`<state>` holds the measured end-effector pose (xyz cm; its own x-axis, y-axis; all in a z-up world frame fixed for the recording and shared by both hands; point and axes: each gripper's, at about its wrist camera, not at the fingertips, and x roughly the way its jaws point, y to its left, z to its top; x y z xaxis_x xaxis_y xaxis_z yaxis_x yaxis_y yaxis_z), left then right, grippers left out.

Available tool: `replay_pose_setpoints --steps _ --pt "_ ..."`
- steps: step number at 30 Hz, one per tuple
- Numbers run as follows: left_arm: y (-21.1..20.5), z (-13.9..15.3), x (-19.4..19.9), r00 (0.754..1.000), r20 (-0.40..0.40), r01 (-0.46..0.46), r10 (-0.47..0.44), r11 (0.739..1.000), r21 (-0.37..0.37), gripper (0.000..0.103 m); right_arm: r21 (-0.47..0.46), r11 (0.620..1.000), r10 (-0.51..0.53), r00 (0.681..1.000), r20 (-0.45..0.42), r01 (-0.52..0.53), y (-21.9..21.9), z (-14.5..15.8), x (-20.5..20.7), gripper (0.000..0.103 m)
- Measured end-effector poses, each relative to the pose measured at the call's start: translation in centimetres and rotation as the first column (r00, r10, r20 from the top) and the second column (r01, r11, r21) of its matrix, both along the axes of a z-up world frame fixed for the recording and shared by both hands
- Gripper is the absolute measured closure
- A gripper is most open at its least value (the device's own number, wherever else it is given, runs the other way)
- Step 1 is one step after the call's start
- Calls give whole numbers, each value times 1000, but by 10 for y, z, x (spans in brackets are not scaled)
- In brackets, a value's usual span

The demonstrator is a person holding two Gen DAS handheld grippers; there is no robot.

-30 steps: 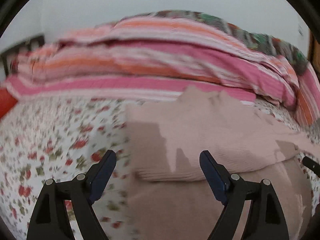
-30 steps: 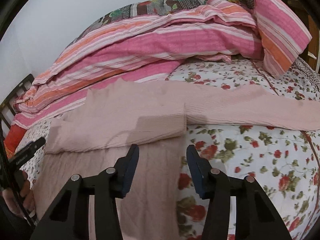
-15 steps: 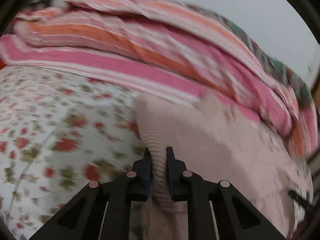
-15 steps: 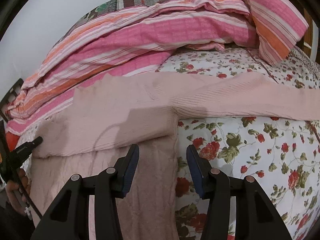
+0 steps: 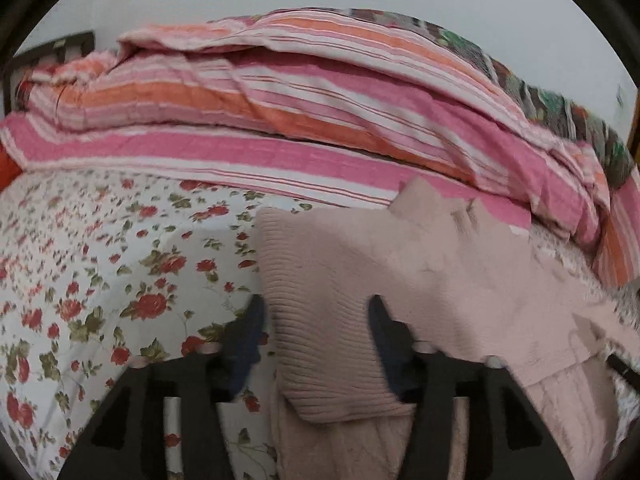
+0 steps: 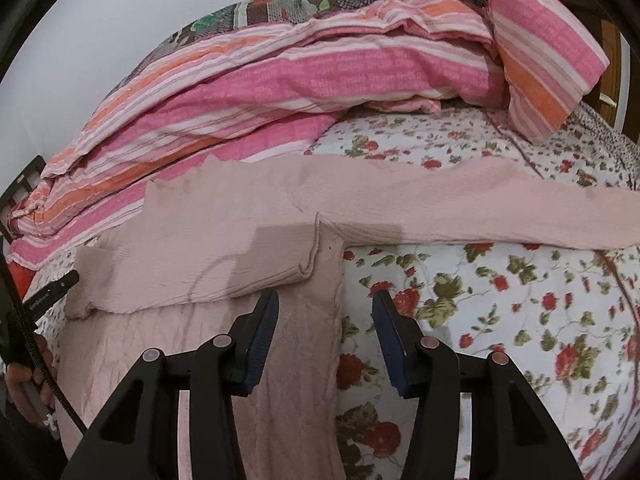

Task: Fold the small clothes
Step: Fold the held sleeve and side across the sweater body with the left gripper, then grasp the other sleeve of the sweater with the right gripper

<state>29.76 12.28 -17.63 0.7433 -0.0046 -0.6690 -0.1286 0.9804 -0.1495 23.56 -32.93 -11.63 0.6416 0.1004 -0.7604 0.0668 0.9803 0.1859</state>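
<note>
A pale pink knit sweater (image 5: 420, 280) lies on the floral bed sheet (image 5: 100, 272). Its left sleeve (image 5: 328, 340) is folded across the body. My left gripper (image 5: 316, 320) is open, its fingers either side of that folded sleeve's edge. In the right wrist view the sweater (image 6: 208, 248) lies flat with the folded sleeve's cuff (image 6: 308, 256) near the middle, and the other sleeve (image 6: 480, 208) stretches out to the right. My right gripper (image 6: 326, 316) is open and empty over the sweater's right side edge.
A pink and orange striped quilt (image 5: 320, 112) is piled along the back of the bed, also in the right wrist view (image 6: 320, 72). A striped pillow (image 6: 540, 60) lies at the back right. The left gripper's handle and hand (image 6: 36, 320) show at the left.
My left gripper, shut on the sleeve's fold half a second ago, has opened and let it go. The right gripper has stayed open and shifted slightly.
</note>
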Motion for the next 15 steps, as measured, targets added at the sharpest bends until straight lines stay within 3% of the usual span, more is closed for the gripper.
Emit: replay_pose_setpoints --steps 7,11,15 --pt "-23 1 1 1000 7 23 -24 991 133 45 -54 997 -48 996 72 52 -19 41 -9 54" --pt "-23 0 2 1000 -2 26 -26 989 143 45 -107 988 -96 987 128 110 -43 68 -14 54" --pt "-18 0 3 1000 -3 12 -12 992 127 44 -247 951 -148 977 156 183 -75 76 -24 54"
